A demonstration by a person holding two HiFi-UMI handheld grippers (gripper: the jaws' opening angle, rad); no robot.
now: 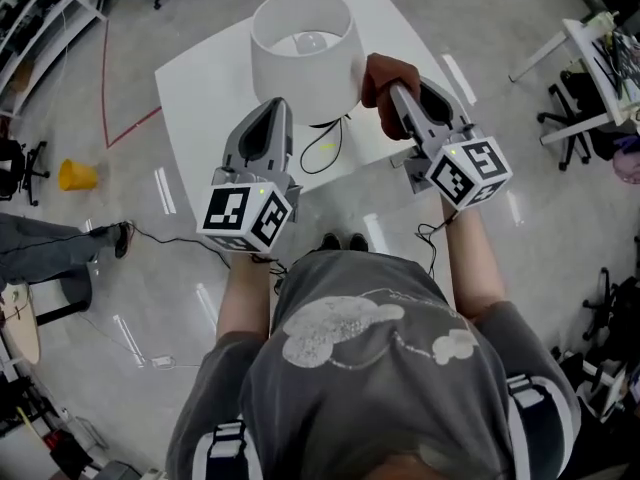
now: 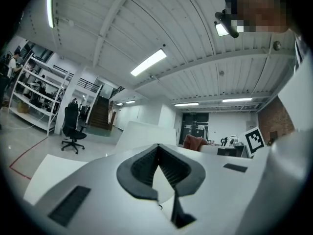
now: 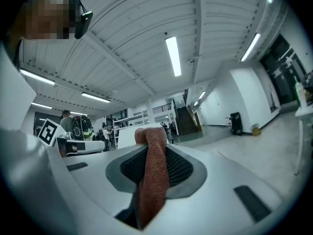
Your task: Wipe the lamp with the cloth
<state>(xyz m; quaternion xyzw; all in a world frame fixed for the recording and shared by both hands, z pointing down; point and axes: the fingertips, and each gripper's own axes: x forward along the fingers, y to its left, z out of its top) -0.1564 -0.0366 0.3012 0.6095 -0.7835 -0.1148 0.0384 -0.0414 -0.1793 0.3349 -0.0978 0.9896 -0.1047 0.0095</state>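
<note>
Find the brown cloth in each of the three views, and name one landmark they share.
Head view: the cloth is bunched at the tip of the right claw, beside the white lampshade.
Left gripper view: a small brown lump right of centre, beyond the shut left claw.
Right gripper view: dead centre, pinched in the right claw.
Shared landmark: the lampshade, apparently the white shape just past each claw.

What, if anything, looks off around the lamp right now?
Nothing stands out. The lamp stands upright on the white table, its cord in a loose loop; the cloth is clamped in the right gripper beside it.
</note>
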